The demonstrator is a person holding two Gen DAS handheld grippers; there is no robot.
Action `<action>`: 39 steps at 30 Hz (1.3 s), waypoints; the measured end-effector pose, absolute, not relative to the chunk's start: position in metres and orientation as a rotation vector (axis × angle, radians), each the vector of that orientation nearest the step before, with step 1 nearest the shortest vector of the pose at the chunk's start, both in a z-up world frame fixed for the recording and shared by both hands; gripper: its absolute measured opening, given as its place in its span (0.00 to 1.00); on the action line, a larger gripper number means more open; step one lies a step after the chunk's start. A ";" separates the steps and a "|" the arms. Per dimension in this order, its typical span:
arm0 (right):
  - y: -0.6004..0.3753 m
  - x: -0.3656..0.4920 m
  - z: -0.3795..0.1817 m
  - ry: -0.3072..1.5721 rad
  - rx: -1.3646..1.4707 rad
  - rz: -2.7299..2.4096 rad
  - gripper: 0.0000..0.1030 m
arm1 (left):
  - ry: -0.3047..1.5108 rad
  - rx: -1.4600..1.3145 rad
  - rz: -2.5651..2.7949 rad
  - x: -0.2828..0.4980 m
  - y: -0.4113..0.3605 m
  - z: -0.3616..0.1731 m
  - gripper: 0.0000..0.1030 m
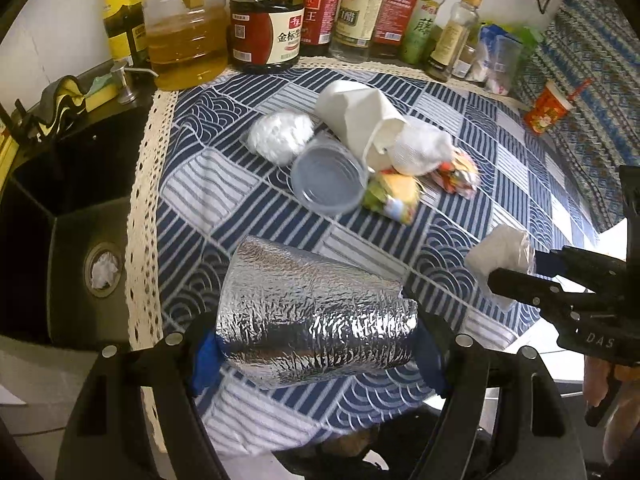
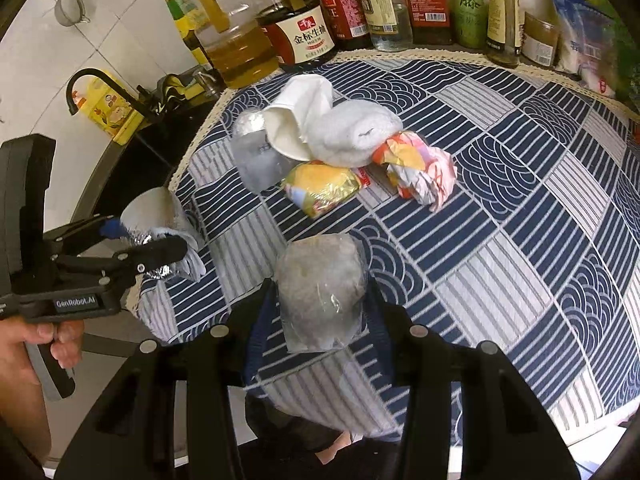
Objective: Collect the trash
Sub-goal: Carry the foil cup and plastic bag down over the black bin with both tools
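We see the left gripper (image 1: 316, 344) clamped on a crumpled foil wrap (image 1: 312, 312), its blue pads (image 1: 206, 354) pressing the wrap from both sides above the near edge of the cloth (image 1: 460, 128). From the right wrist view the same gripper (image 2: 160, 252) carries a plate reading "GenRobot.AI", and a hand (image 2: 36, 344) grips its handle. The right gripper (image 2: 320, 300) pinches a grey wad in clear film (image 2: 320, 280) between its two fingers, also over the near edge of the cloth (image 2: 520, 160); from the left wrist view that gripper (image 1: 516, 272) shows the letters "DAS" on its body, with the wad (image 1: 500, 252) at its tips.

The rest of the trash lies in a heap mid-cloth: a white paper cup (image 1: 360, 116) on its side, a clear plastic cup (image 1: 328, 180) touching it, a white ball (image 1: 280, 136) just beside them, a white cloth wad (image 1: 420, 148), a yellow wrapper (image 1: 396, 196) and a red-and-white wrapper (image 1: 456, 176) (their print is too crumpled for us to read).

Along the back stands a row of bottles. The dark jar (image 1: 266, 28) bears a label reading "金标生抽" under a red "千禾" mark; a green-labelled bottle (image 1: 422, 28) shows "藤". An oil jug (image 1: 184, 36) stands left of the jar. A red cup (image 1: 546, 108) sits at the right on a patterned blue cloth. To the left is a dark sink (image 1: 80, 220), something white in its drain.
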State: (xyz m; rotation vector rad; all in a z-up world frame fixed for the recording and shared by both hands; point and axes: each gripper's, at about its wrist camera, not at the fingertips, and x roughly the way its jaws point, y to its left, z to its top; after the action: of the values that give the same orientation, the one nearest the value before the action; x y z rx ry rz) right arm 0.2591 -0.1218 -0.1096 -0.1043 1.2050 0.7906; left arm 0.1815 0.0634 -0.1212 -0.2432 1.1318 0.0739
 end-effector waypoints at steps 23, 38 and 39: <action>-0.119 0.148 -0.102 1.193 -0.146 0.845 0.44 | 1.120 -0.279 0.036 0.060 0.036 -0.125 0.73; -0.124 0.102 -0.150 1.320 -0.140 0.866 0.45 | 1.199 -0.392 0.035 0.009 0.024 -0.178 0.73; -0.125 0.099 -0.156 1.338 -0.139 0.867 0.45 | 1.206 -0.398 0.036 0.007 0.024 -0.182 0.73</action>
State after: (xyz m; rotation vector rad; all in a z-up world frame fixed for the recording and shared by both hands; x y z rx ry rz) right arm 0.0990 -0.1250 -0.1560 -0.1385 1.3376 0.8668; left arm 0.0067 0.0244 -0.1820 -0.3980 1.2058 0.0363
